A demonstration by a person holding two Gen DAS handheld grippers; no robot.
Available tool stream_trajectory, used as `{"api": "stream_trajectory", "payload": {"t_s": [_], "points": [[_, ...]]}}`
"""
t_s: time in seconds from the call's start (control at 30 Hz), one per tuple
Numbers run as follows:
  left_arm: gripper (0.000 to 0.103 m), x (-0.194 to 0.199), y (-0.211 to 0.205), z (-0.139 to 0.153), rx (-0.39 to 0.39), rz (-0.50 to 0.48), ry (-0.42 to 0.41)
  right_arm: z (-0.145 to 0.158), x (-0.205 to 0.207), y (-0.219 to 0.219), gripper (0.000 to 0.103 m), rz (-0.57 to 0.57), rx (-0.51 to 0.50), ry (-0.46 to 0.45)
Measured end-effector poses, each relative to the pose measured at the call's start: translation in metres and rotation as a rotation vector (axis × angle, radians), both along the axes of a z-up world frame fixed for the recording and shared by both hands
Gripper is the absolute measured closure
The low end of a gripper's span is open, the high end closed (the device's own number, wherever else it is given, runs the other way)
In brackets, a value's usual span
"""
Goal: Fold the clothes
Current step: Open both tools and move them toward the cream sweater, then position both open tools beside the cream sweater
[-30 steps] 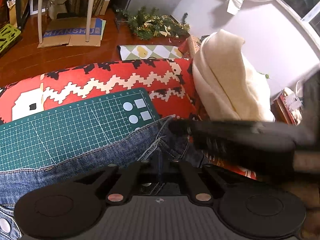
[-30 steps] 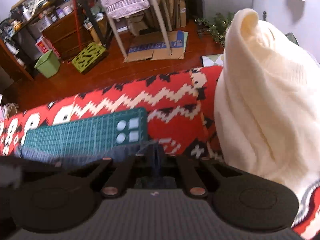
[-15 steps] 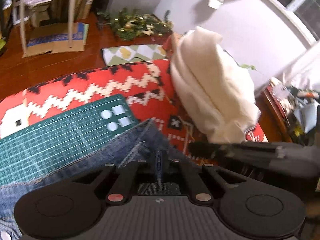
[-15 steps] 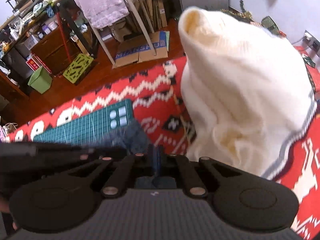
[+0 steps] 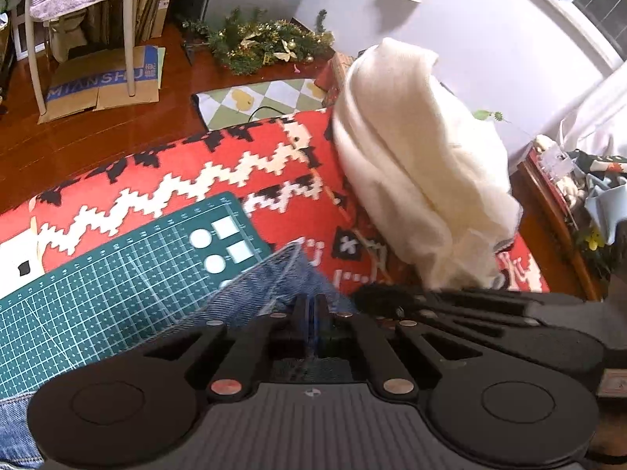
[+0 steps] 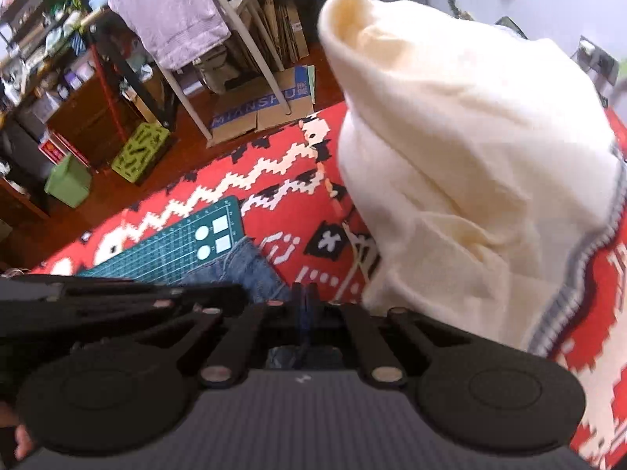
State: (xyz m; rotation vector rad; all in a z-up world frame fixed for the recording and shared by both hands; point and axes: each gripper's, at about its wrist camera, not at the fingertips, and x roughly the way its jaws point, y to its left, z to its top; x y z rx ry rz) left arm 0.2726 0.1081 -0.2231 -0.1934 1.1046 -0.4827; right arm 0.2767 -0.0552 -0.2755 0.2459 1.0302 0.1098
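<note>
Left tongs (image 5: 312, 307) & right tongs (image 6: 307, 297) both clamped on edge of blue denim jeans (image 5: 258, 290), side by side. Jeans lie over green gridded cutting mat (image 5: 117, 274) on red patterned blanket (image 5: 274, 180), long axis running back-left from tongs across mat. Cream knit sweater (image 6: 470, 164) heaped right of mat.

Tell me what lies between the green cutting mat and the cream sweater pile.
Only the red patterned blanket, bare between green cutting mat and cream knitted sweater pile; both wrist views show it.
</note>
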Motion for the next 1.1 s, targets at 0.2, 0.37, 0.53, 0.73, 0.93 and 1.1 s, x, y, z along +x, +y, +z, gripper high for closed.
{"api": "stream_trajectory", "payload": {"t_s": [0.2, 0.37, 0.53, 0.73, 0.93, 1.1], "points": [[0.101, -0.018, -0.017, 0.004, -0.016, -0.083, 0.021, 0.009, -0.029, -0.014, 0.102, 0.008, 0.007, 0.022], [0.101, -0.029, -0.030, -0.011, 0.016, -0.119, 0.045, 0.005, -0.043, -0.021, 0.103, 0.016, -0.003, 0.016], [0.101, -0.028, -0.034, -0.013, 0.012, -0.104, 0.043, -0.001, -0.052, -0.023, 0.103, 0.009, -0.033, 0.008], [0.101, -0.023, -0.044, -0.013, -0.016, -0.098, 0.052, 0.001, -0.063, -0.025, 0.101, -0.024, -0.020, 0.019], [0.101, -0.024, -0.064, -0.016, 0.007, -0.144, 0.045, 0.003, -0.085, -0.030, 0.103, -0.016, -0.087, 0.030], [0.101, -0.029, -0.068, -0.015, 0.014, -0.151, 0.027, 0.007, -0.117, -0.054, 0.103, -0.032, -0.126, 0.060]]}}
